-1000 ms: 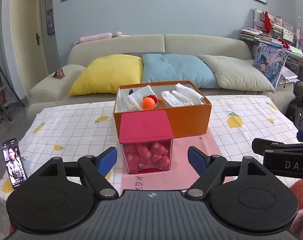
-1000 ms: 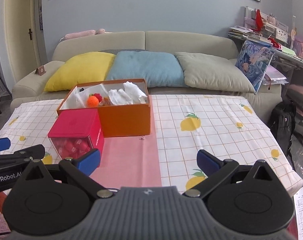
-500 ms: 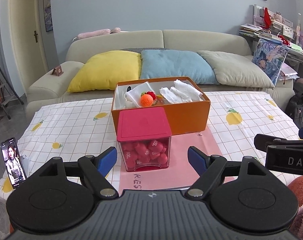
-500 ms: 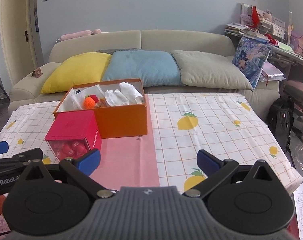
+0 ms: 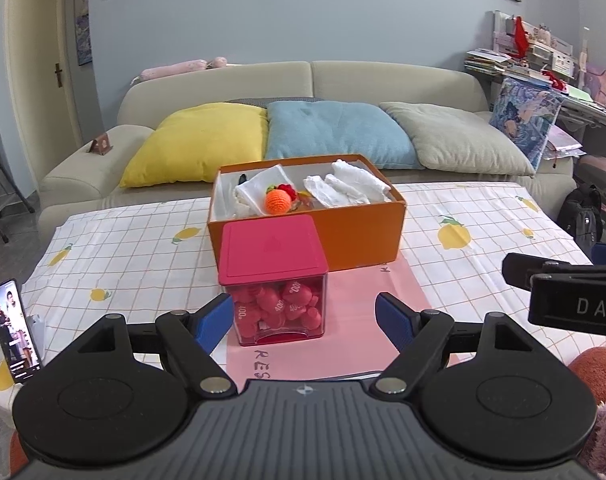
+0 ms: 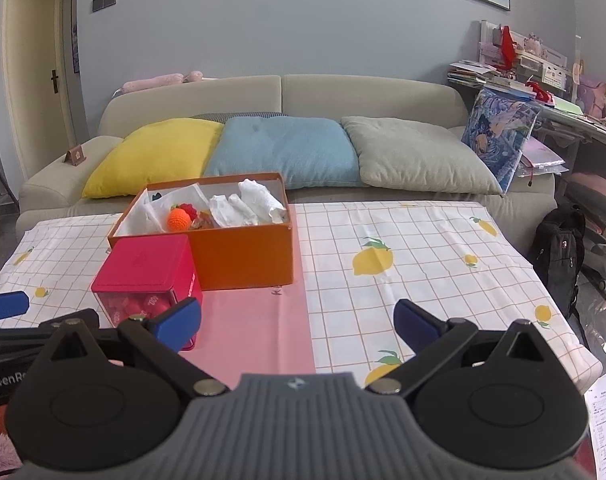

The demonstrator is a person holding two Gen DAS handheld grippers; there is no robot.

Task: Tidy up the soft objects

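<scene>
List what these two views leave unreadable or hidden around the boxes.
- Orange box floor: both views, hidden by its walls and white cloths.
- Pink mat lettering: left view, cut off by the left gripper.
- Red pieces' print in lidded clear box: right view, too small.

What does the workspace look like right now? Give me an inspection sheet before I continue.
Surface: table under a lemon-print cloth, with a pink mat down the middle.
Job's things: open orange box holding white cloths and an orange knitted ball; pink-lidded clear container in front of it, closed, filled with red pieces.
Clutter: phone propped at the table's left edge, screen lit.
Grippers: left gripper open, empty; right gripper open, empty.
Cables: nothing seen.
Surroundings: sofa with cushions behind; cluttered desk at right.
</scene>
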